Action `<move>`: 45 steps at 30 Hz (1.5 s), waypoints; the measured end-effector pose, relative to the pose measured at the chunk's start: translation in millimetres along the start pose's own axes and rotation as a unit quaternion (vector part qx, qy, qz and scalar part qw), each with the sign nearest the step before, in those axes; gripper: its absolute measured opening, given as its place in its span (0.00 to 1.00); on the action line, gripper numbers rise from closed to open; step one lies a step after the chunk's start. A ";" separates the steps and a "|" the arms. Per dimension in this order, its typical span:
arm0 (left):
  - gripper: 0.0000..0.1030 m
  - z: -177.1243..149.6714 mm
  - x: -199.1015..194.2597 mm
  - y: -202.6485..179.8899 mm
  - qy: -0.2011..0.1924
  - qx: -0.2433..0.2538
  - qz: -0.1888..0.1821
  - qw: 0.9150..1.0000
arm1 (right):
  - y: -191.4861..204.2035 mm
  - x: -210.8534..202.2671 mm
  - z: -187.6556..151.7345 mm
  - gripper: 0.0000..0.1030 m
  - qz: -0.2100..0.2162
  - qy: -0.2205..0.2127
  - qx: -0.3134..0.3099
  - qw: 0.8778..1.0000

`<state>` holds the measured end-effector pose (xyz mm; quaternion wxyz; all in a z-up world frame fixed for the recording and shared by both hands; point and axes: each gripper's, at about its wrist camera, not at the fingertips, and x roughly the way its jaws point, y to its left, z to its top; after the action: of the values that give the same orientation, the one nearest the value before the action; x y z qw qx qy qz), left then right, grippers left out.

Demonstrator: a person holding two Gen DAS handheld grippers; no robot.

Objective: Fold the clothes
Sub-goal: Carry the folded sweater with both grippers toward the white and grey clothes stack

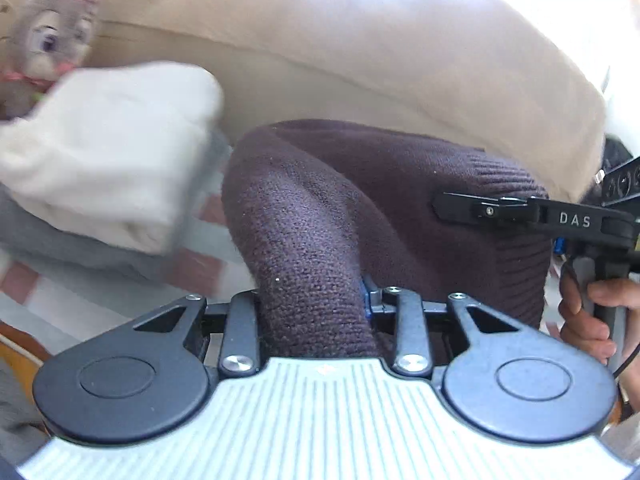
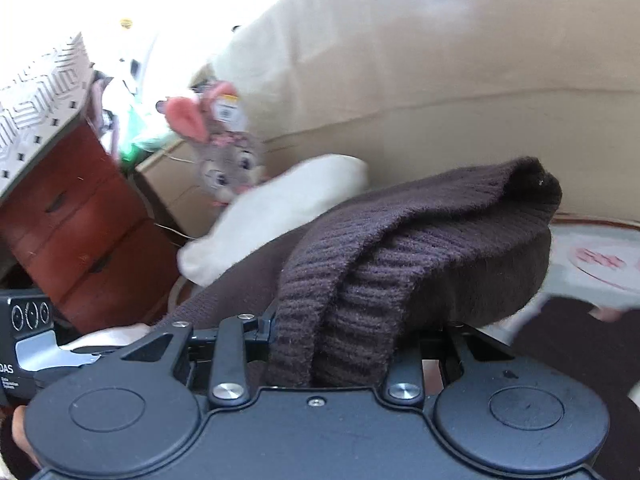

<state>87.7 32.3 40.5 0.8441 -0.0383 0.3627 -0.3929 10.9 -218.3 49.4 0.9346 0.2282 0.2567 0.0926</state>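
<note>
A dark purple-brown knit sweater [image 1: 340, 200] is draped over both grippers and hides their fingertips. My left gripper [image 1: 316, 300] is shut on a fold of the sweater that runs down between its jaws. My right gripper [image 2: 332, 344] is shut on the sweater's ribbed hem [image 2: 360, 280]. The right gripper also shows in the left wrist view [image 1: 448, 202] at the sweater's right side, held by a hand [image 1: 588, 312]. The sweater is held up off the surface.
A folded white garment [image 1: 108, 152] lies on a grey one [image 1: 60, 240] at left, over a checked cloth [image 1: 196, 268]. A plush rabbit [image 1: 52, 36] sits behind, against a beige cushion [image 1: 360, 40]. A red-brown drawer unit [image 2: 72, 220] stands at left.
</note>
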 end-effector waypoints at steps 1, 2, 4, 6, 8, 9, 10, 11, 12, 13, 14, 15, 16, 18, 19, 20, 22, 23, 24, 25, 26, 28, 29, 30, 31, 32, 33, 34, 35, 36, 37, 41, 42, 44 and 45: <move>0.29 9.6 -7.5 9.1 -0.005 -0.003 0.007 1.000 | 5.9 9.9 6.8 0.39 0.011 0.002 -0.004 1.000; 0.29 19.2 -15.1 18.3 -0.011 -0.005 0.013 1.000 | 14.6 21.0 15.4 0.39 0.022 0.002 -0.013 1.000; 0.29 40.5 -29.7 37.2 -0.025 0.002 0.033 0.999 | 34.0 44.1 34.2 0.38 0.042 -0.001 -0.036 0.998; 0.29 65.3 -37.0 57.6 -0.038 0.006 0.055 0.998 | 49.4 67.9 54.5 0.38 0.063 -0.003 -0.052 0.997; 0.29 93.0 -39.2 80.0 -0.047 0.005 0.077 0.996 | 59.9 94.7 77.5 0.38 0.083 -0.002 -0.055 0.995; 0.29 106.9 -40.3 91.3 -0.051 0.004 0.088 0.995 | 66.2 109.1 91.2 0.38 0.091 -0.005 -0.057 0.994; 0.29 120.8 -41.3 102.5 -0.056 0.003 0.099 0.993 | 72.7 123.2 105.0 0.38 0.099 -0.010 -0.059 0.993; 0.29 134.7 -42.4 113.7 -0.061 0.003 0.110 0.992 | 79.3 139.3 118.7 0.38 0.104 -0.015 -0.064 0.992; 0.29 148.5 -43.5 125.0 -0.065 0.002 0.121 0.990 | 85.9 156.1 132.2 0.39 0.107 -0.021 -0.071 0.992; 0.29 162.4 -44.2 136.6 -0.069 0.000 0.132 0.989 | 89.9 173.1 142.8 0.39 0.109 -0.024 -0.079 0.991; 0.30 176.2 -36.8 156.2 -0.064 -0.025 0.141 0.988 | 92.9 190.1 152.4 0.39 0.112 -0.025 -0.087 0.990; 0.30 186.2 -29.6 172.7 -0.056 -0.039 0.147 0.987 | 91.0 210.1 158.1 0.41 0.111 -0.022 -0.085 0.990; 0.30 194.2 -15.1 188.6 -0.041 -0.037 0.150 0.987 | 87.4 231.1 162.3 0.45 0.108 -0.016 -0.080 0.991; 0.30 198.6 19.9 222.8 -0.009 -0.047 0.164 0.985 | 68.4 278.4 163.0 0.47 0.080 0.019 -0.037 0.996; 0.30 194.6 37.7 238.5 0.018 -0.046 0.167 0.985 | 58.0 298.3 158.0 0.51 0.049 0.034 -0.018 0.998; 0.31 188.3 56.6 255.6 0.047 -0.058 0.179 0.981 | 47.6 308.0 149.1 0.51 0.032 0.041 0.002 0.999; 0.34 173.3 70.0 272.1 0.074 -0.082 0.186 0.976 | 26.3 321.4 129.0 0.51 0.007 0.052 0.043 0.998; 0.35 166.0 76.3 280.0 0.086 -0.094 0.189 0.974 | 16.3 319.1 119.8 0.51 0.025 0.051 0.062 0.996; 0.35 163.0 72.6 282.6 0.074 -0.102 0.181 0.975 | 5.3 309.6 110.0 0.58 0.056 0.049 0.084 0.994; 0.36 161.3 70.3 282.5 0.069 -0.103 0.177 0.976 | -2.3 299.2 101.1 0.64 0.081 0.054 0.098 0.990; 0.36 159.5 68.2 282.3 0.065 -0.104 0.173 0.977 | -8.6 289.0 92.6 0.64 0.105 0.061 0.108 0.987; 0.36 155.2 69.2 278.4 0.057 -0.092 0.177 0.978 | -12.5 275.4 79.6 0.66 0.142 0.081 0.106 0.981; 0.37 153.7 70.2 276.8 0.054 -0.083 0.181 0.979 | -12.8 270.1 72.6 0.66 0.153 0.085 0.100 0.979; 0.37 153.6 69.9 275.3 0.053 -0.081 0.184 0.978 | -12.8 265.1 65.3 0.68 0.161 0.087 0.094 0.979; 0.37 153.5 69.7 273.9 0.053 -0.079 0.186 0.978 | -11.1 264.7 61.5 0.75 0.157 0.087 0.087 0.980; 0.37 154.2 71.0 274.0 0.054 -0.082 0.187 0.977 | -8.7 266.1 59.1 0.78 0.149 0.086 0.080 0.982; 0.37 155.5 71.9 274.5 0.054 -0.086 0.188 0.977 | -6.4 267.4 56.7 0.79 0.140 0.085 0.073 0.984; 0.37 156.8 71.7 275.2 0.055 -0.087 0.188 0.977 | -4.6 270.1 56.9 0.79 0.134 0.081 0.073 0.985; 0.37 158.0 71.4 275.9 0.057 -0.087 0.188 0.977 | -3.8 272.8 58.7 0.79 0.132 0.074 0.080 0.985; 0.37 158.4 70.6 276.8 0.059 -0.088 0.187 0.977 | -5.8 276.5 62.7 0.79 0.136 0.062 0.096 0.984; 0.37 158.7 69.8 277.7 0.061 -0.089 0.187 0.977 | -8.3 280.9 66.9 0.82 0.139 0.053 0.116 0.982; 0.38 160.0 70.0 281.0 0.068 -0.089 0.178 0.978 | -14.2 313.3 86.2 0.89 0.123 0.039 0.172 0.977; 0.38 160.6 70.7 282.4 0.070 -0.088 0.176 0.978 | -12.0 322.7 91.2 0.89 0.109 0.045 0.153 0.981; 0.39 162.5 72.8 285.3 0.074 -0.081 0.170 0.979 | -7.5 341.5 101.1 0.89 0.083 0.056 0.116 0.988; 0.39 163.9 74.2 286.8 0.076 -0.075 0.167 0.980 | -3.8 350.3 106.2 0.89 0.080 0.056 0.097 0.990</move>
<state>407.0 142.3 17.3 0.8624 -0.0100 0.4558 -0.2202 364.7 -160.3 -24.5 0.8815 0.3324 0.2975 0.1547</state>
